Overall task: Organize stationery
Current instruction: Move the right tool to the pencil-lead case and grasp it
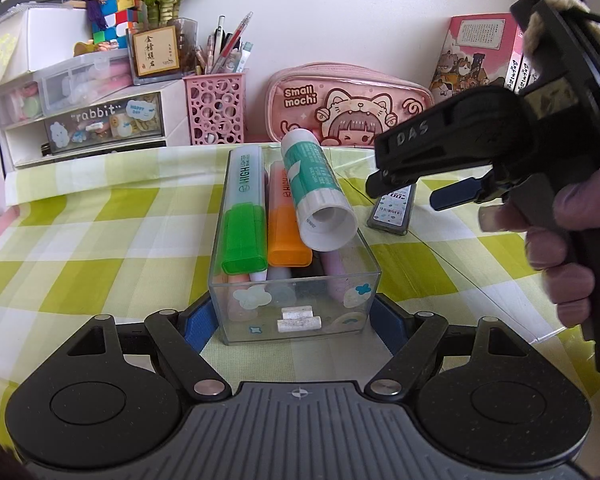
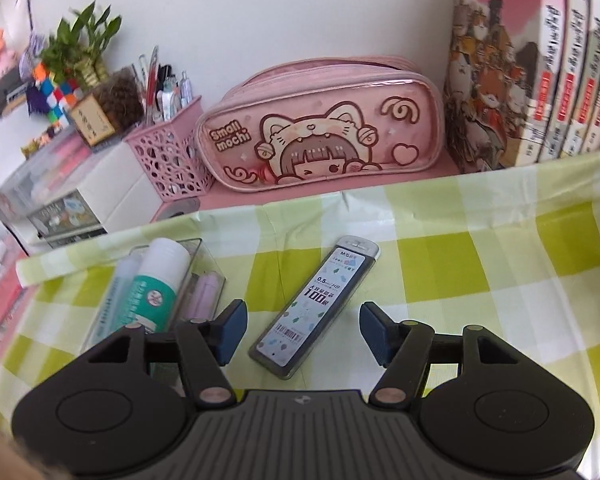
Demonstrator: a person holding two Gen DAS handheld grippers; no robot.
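A clear plastic box (image 1: 296,292) stands on the green checked cloth, and my left gripper (image 1: 292,322) is shut on its near end, a blue pad against each side wall. Inside lie a green highlighter (image 1: 244,216), an orange highlighter (image 1: 286,236) and other pens. A teal and white glue stick (image 1: 316,188) rests tilted on top of them. To the right of the box a lead refill case (image 2: 316,304) lies flat on the cloth. My right gripper (image 2: 300,320) hangs open over the case's near end, its pads well clear of both sides.
A pink "Small mochi" pencil case (image 2: 320,128) and a pink pen basket (image 2: 172,160) stand along the back wall. Books (image 2: 540,80) stand upright at the back right. A white drawer unit (image 1: 100,120) stands at the back left. A person's hand (image 1: 560,248) holds the right gripper.
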